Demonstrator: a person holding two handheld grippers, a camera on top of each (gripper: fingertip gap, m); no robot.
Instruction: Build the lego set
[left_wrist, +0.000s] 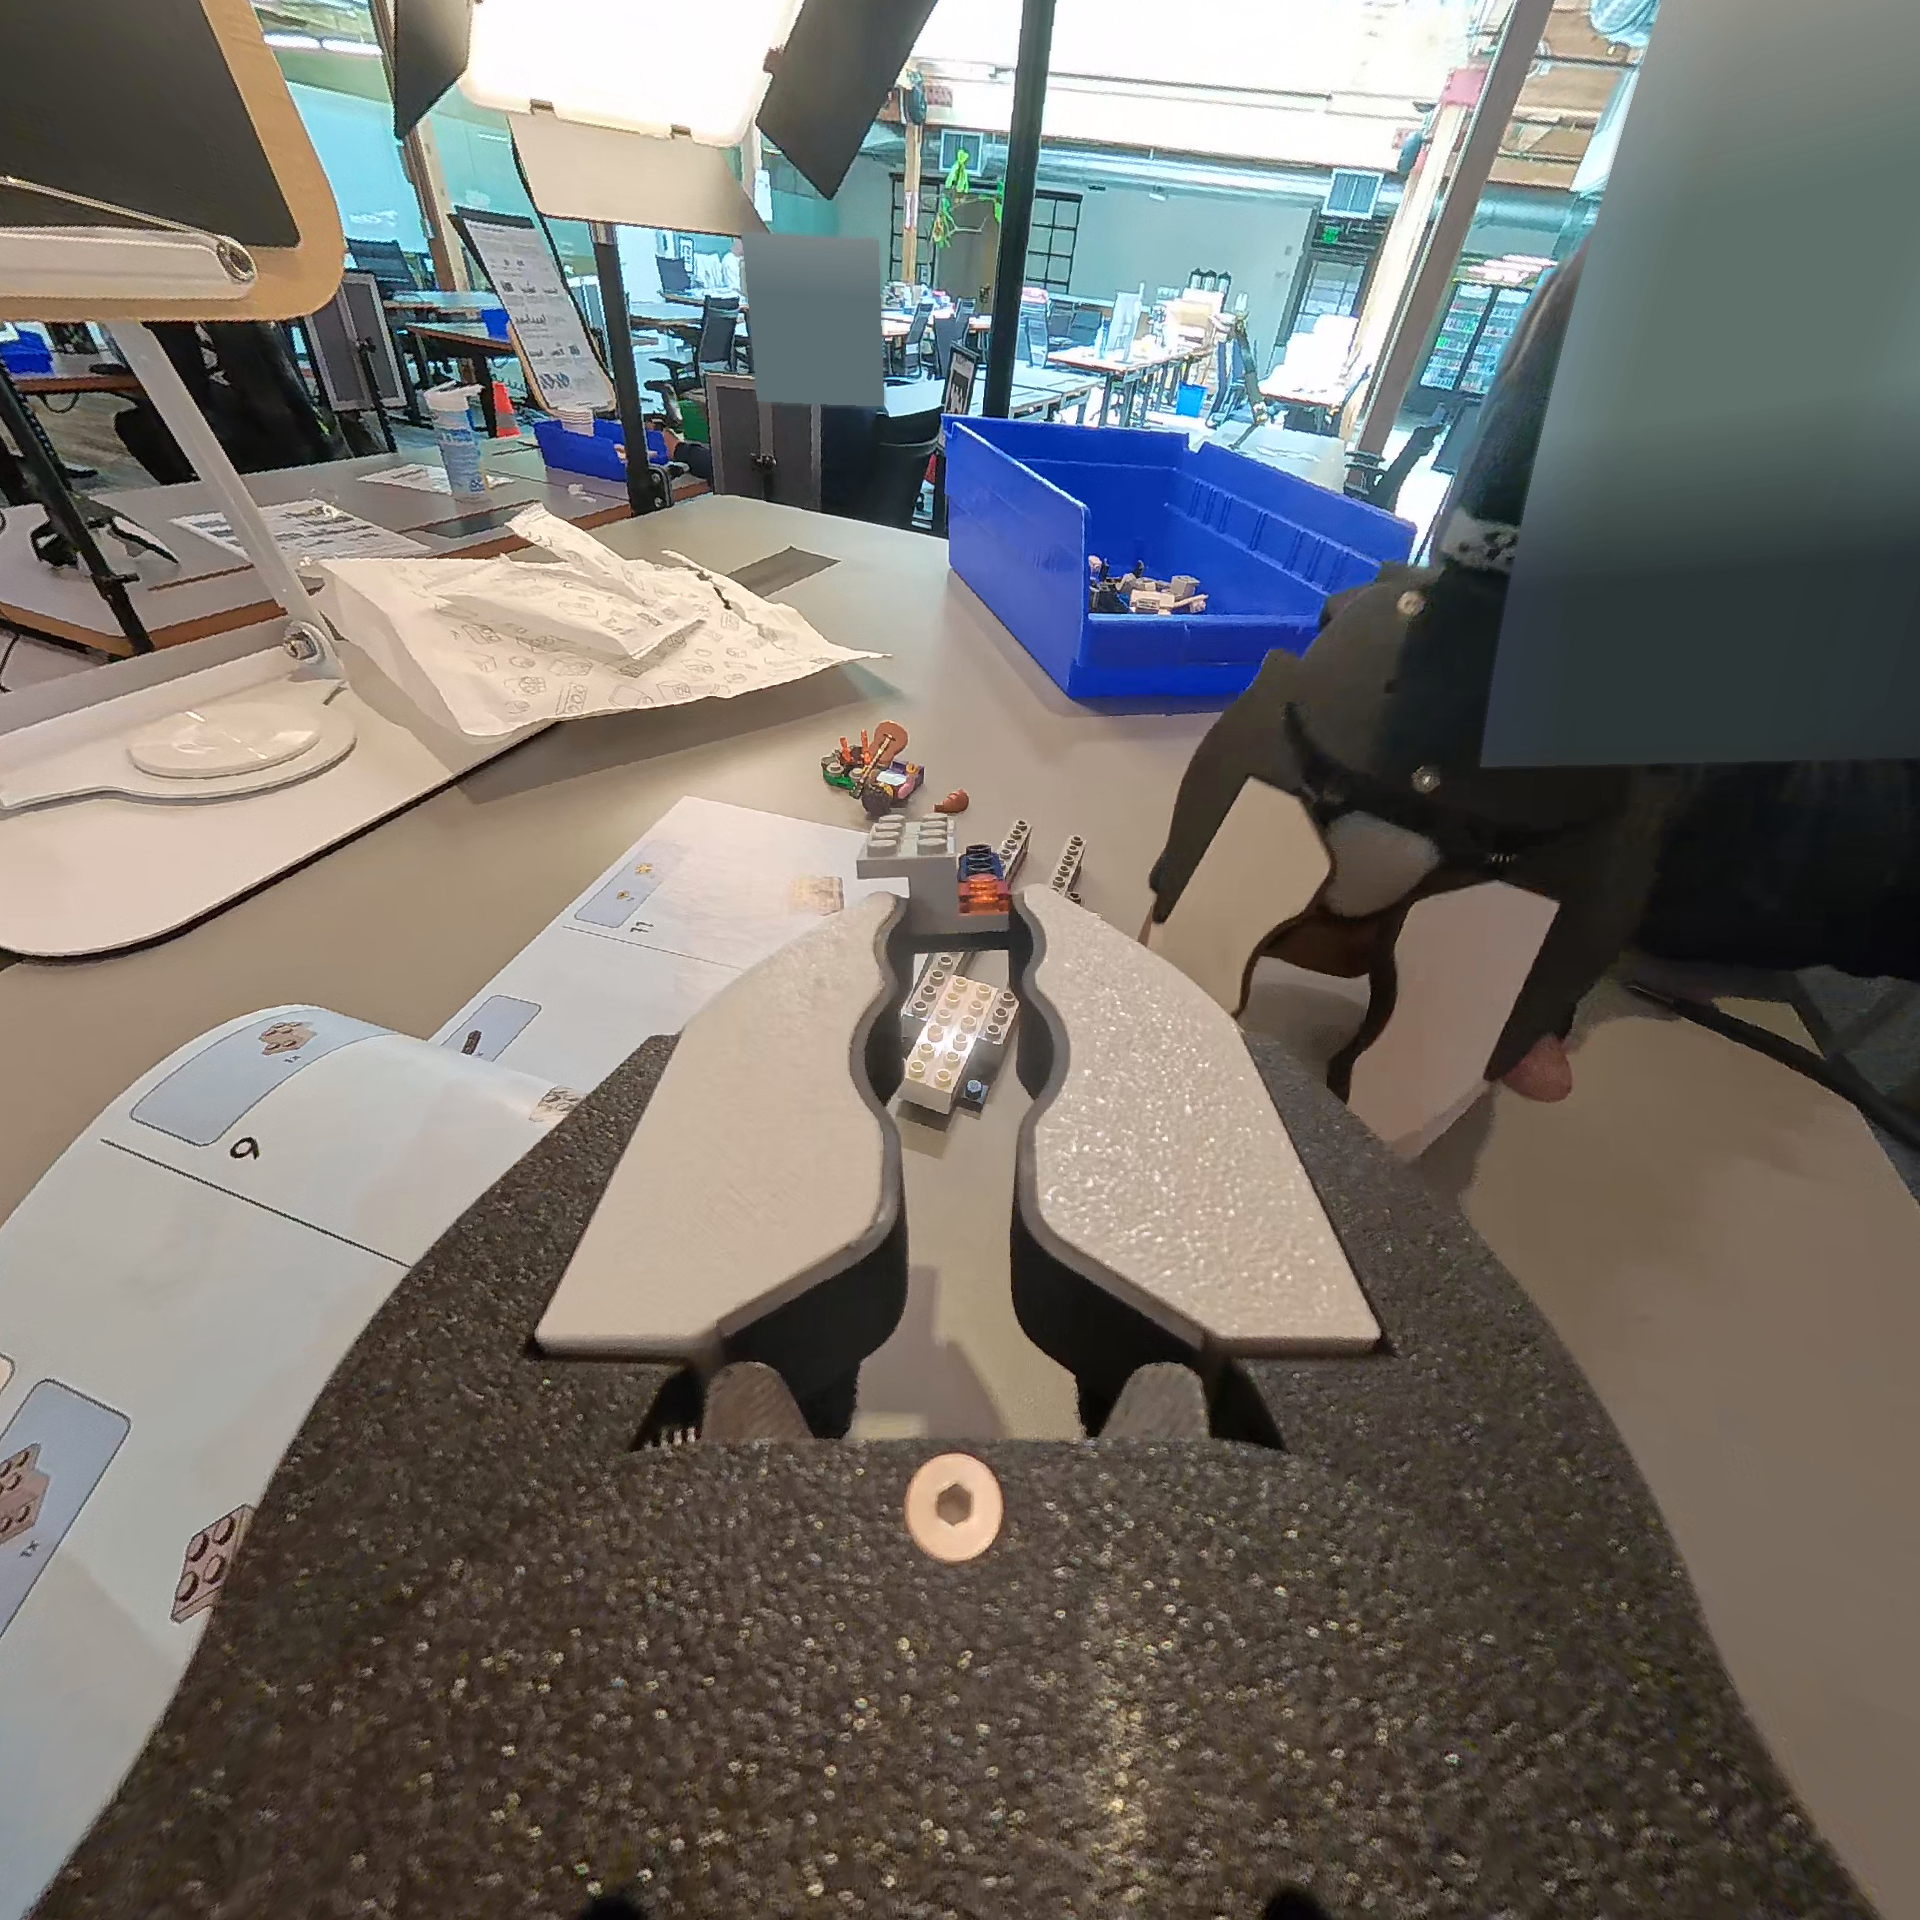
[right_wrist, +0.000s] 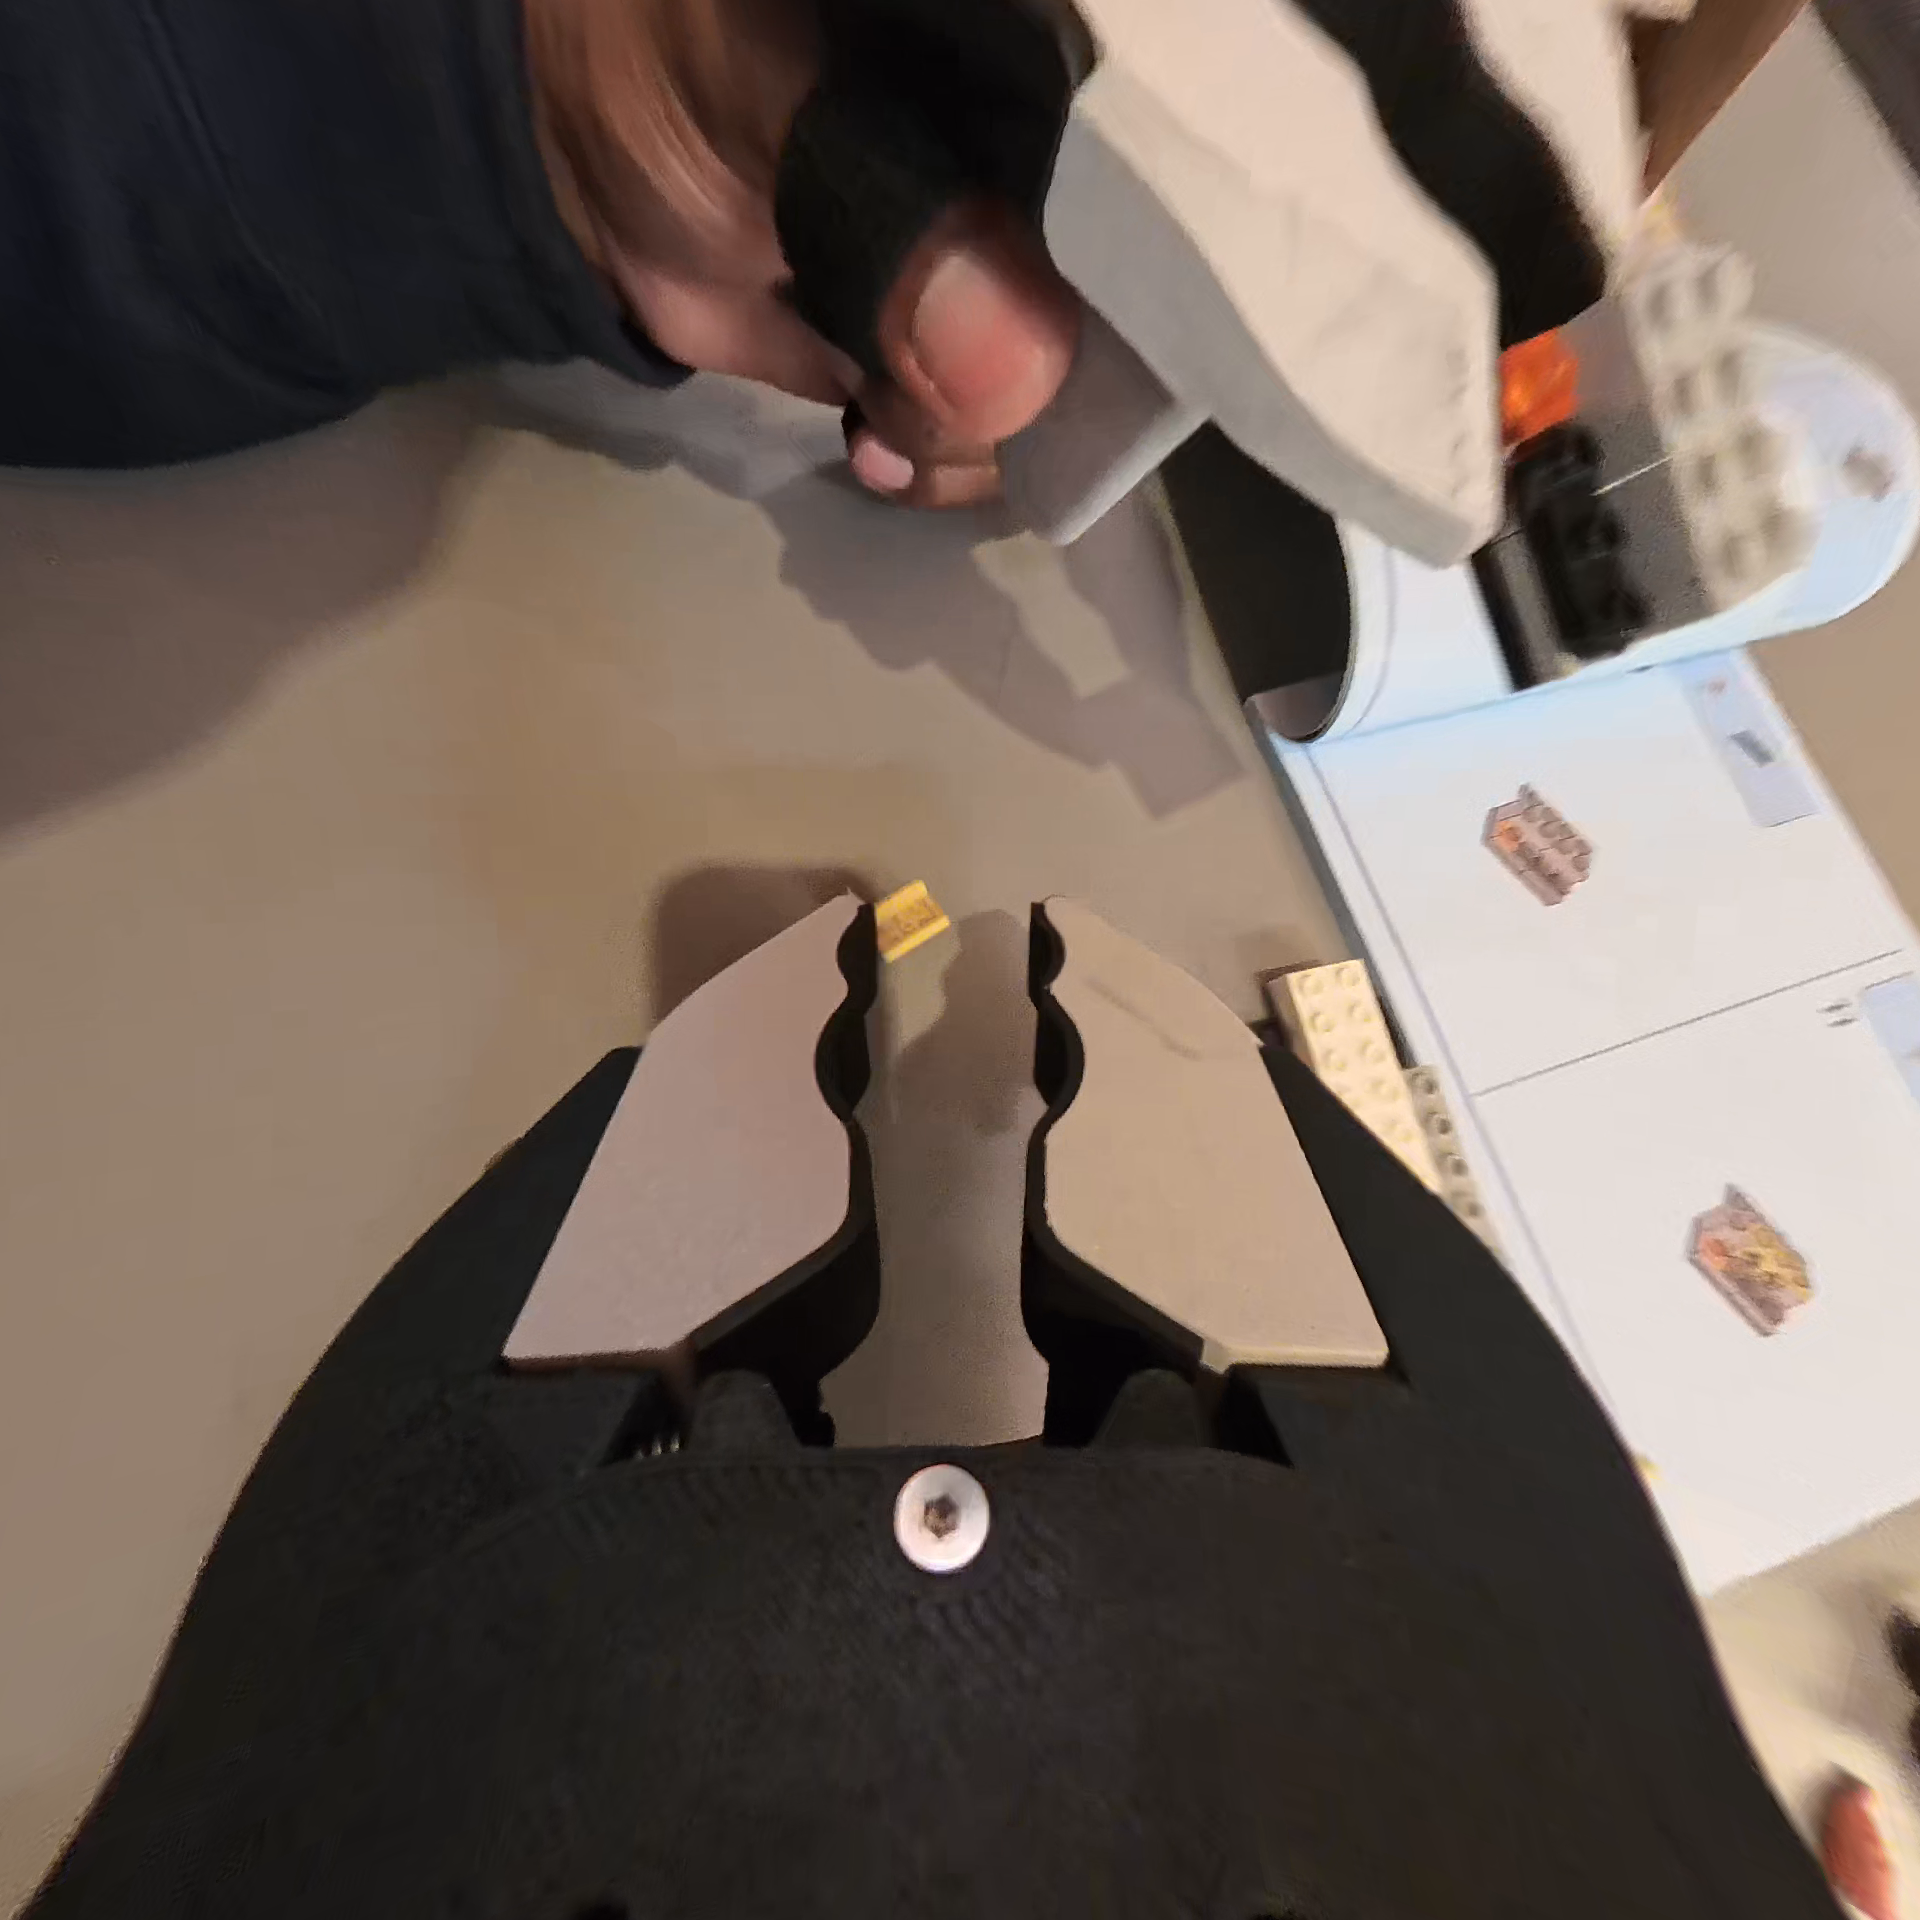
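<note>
A big open-plan workshop or lab: rows of work tables (left_wrist: 1132, 358) and office chairs (left_wrist: 717, 332) run back under exposed ceilings, studio light panels (left_wrist: 613, 62) hang overhead, and a blue parts bin (left_wrist: 1049, 561) sits on the grey desk (left_wrist: 312, 935).

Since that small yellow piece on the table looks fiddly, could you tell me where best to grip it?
Probably across the two short sides of the yellow piece, coming straight down: it lies flat and low on the table, beside the open right gripper's left fingertip.

Glossy plastic bricks (left_wrist: 956, 1034) lie on a matt grey table (left_wrist: 312, 935) beside a smooth paper booklet (left_wrist: 717, 883) and crinkled paper bag (left_wrist: 582, 634).
</note>
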